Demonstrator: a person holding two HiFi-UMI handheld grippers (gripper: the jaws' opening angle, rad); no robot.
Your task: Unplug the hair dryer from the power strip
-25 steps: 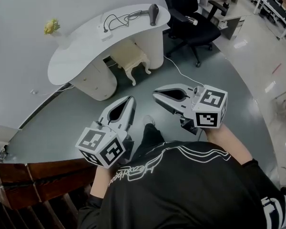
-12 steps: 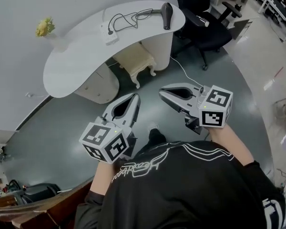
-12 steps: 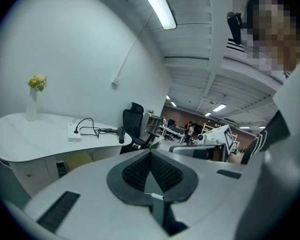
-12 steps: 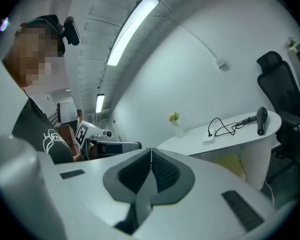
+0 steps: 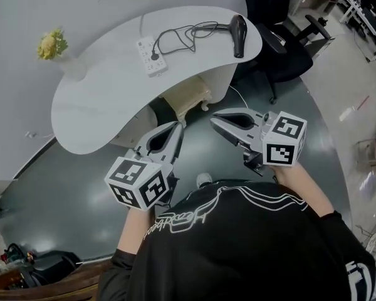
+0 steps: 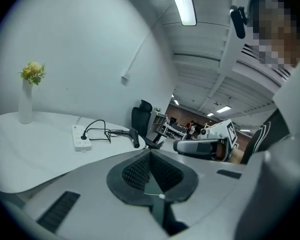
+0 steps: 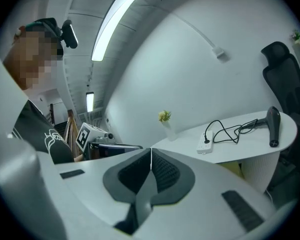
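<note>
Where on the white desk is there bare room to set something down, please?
The wide stretch of the desk between the vase and the power strip is bare, down to the near edge. It is crowded from the strip to the hair dryer, where the cord loops.

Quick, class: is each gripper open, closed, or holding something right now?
Left gripper: closed, jaws together, holding nothing.
Right gripper: closed, jaws together, holding nothing.
</note>
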